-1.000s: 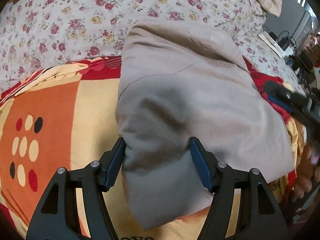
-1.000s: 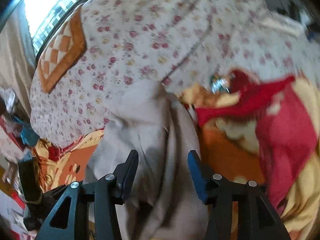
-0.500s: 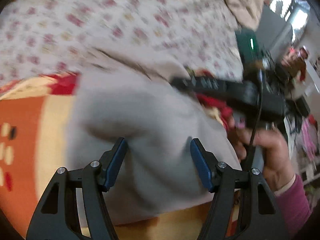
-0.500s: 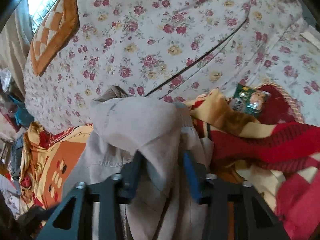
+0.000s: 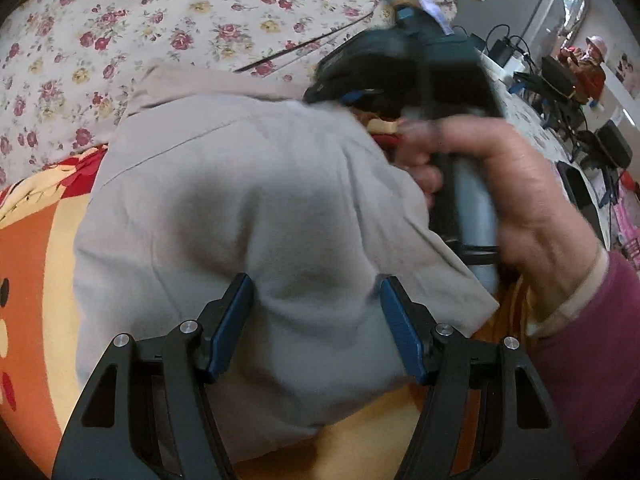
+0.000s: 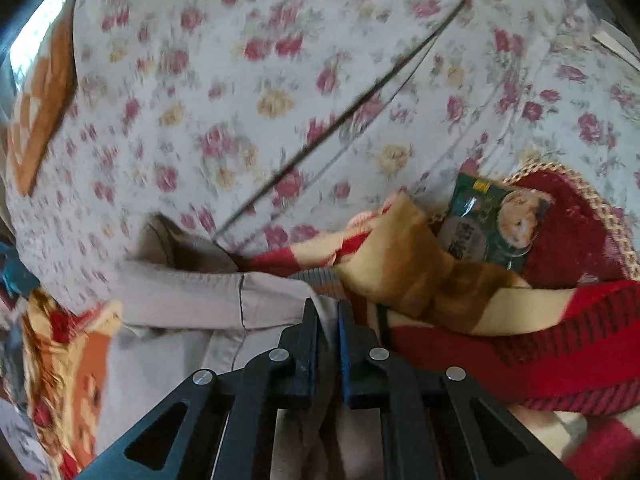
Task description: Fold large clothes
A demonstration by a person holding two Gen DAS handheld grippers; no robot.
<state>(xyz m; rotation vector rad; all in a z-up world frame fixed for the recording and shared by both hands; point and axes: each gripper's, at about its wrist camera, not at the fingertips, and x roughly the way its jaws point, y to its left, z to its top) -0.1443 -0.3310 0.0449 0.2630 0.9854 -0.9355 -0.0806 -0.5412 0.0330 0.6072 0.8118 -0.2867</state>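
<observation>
A large grey-beige garment (image 5: 248,208) lies folded on an orange and yellow blanket (image 5: 36,248). My left gripper (image 5: 316,312) is open, its blue-padded jaws standing wide on either side of a soft hump of the garment near its front edge. My right gripper (image 6: 328,320) is shut on the garment's right edge (image 6: 200,300); a thin fold of cloth sits between its jaws. The right gripper also shows blurred in the left wrist view (image 5: 436,80), held by a hand at the garment's far right side.
A floral quilt (image 5: 180,20) covers the bed behind. A red and yellow blanket (image 6: 500,320) is bunched at the right, with a green snack packet (image 6: 492,224) on it. A desk with cables and electronics (image 5: 560,92) stands far right.
My right gripper has closed on the garment's right edge and moved in low over it. The left gripper stays open around the same hump of cloth.
</observation>
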